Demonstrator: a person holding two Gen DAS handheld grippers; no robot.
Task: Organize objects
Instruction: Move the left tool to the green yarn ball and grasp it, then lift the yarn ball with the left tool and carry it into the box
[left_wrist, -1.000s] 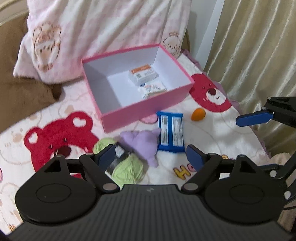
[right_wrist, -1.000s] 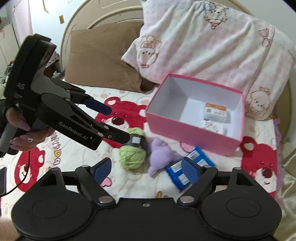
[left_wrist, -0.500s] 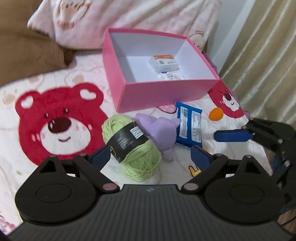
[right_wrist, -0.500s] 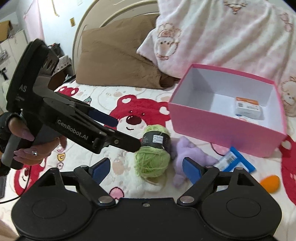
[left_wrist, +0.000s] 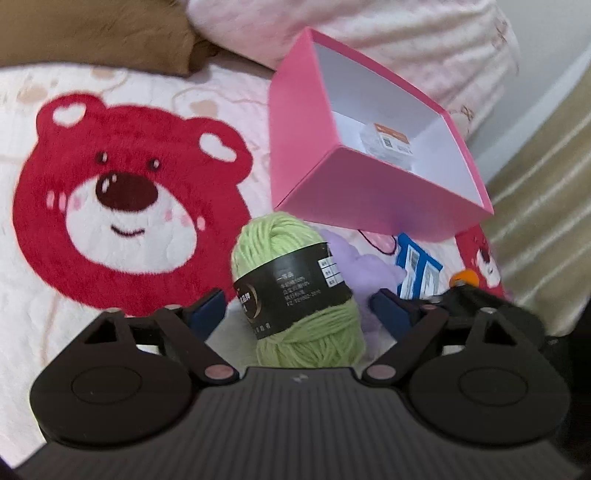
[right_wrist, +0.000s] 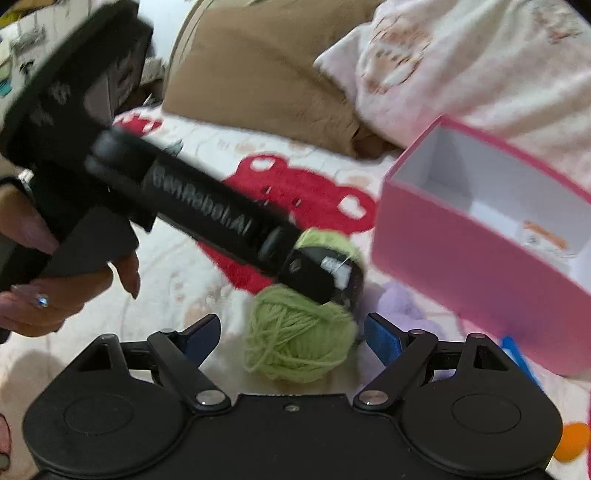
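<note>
Left wrist view
- Left hand-held gripper (left_wrist: 297, 308): we log its blue pads spread wide, one on each side of the yarn, touching neither side that we can see.
- Green yarn ball (left_wrist: 295, 288) with black label: lies on the bed blanket (left_wrist: 55, 295), between the pads.
- Pink box (left_wrist: 354, 184): just behind the yarn, open, with a small white packet (left_wrist: 388, 142) inside.
- Purple plush (left_wrist: 364, 269): beside the yarn on the right; blue packet (left_wrist: 419, 271) and orange item (left_wrist: 465, 277) lie further right.

Right wrist view
- Right hand-held gripper (right_wrist: 291, 338): we record its fingers spread, the yarn ball (right_wrist: 299, 347) lying between them.
- Left hand-held gripper (right_wrist: 314, 284): reaches in from the left, its tip over the yarn's label; from here we cannot tell its opening.
- Pink box (right_wrist: 461, 254): to the right, near the yarn.
</note>
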